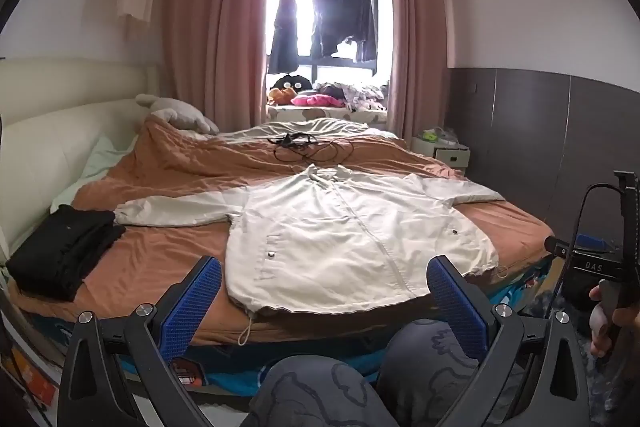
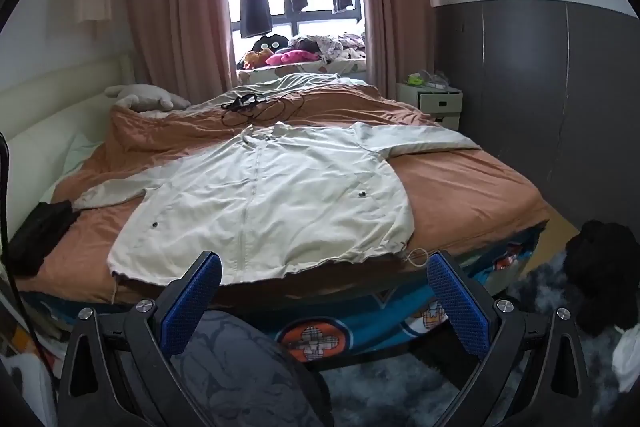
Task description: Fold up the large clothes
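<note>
tongs (image 1: 324, 291): black frames | blue textured pads | silver screws

Black cable (image 1: 308, 147) on orange bedspread (image 1: 160, 255)

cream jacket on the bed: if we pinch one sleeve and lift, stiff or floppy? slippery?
Likely floppy: the cream jacket lies flat with fine wrinkles, so a lifted sleeve should drape and drag the body. Probably light: the fabric looks thin. Possibly a bit slick on the orange sheet, though I can't tell.
</note>
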Available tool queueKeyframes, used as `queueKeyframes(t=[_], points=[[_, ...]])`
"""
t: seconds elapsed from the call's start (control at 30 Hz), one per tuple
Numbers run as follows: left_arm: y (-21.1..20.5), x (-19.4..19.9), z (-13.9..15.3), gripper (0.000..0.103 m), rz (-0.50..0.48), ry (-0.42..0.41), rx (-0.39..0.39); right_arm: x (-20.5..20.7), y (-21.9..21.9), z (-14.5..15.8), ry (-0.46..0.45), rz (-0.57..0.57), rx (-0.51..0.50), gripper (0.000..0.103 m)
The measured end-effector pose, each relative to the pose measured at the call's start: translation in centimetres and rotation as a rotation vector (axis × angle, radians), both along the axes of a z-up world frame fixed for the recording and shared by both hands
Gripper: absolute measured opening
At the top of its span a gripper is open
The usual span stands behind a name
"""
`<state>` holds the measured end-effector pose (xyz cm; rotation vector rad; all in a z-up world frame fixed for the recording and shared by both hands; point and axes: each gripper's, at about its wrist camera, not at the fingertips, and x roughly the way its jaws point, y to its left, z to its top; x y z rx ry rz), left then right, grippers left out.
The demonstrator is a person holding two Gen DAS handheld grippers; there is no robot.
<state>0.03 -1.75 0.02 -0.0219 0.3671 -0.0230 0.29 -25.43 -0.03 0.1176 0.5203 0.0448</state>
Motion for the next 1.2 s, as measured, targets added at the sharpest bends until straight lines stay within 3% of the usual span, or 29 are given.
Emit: queueKeyframes(t=[0.07,1.2], points=[[0.0,-0.2,-0.1,0.103,0.004,-0.007,-0.012,-0.5,2.2,0.4,-0.004,-0.001,-0.027,0.103],[0.2,-1.6,0.0,0.103,0.009,-0.022,-0.039,-1.9,2.8,1.1,-0.020,0.020,-0.032,0.103]])
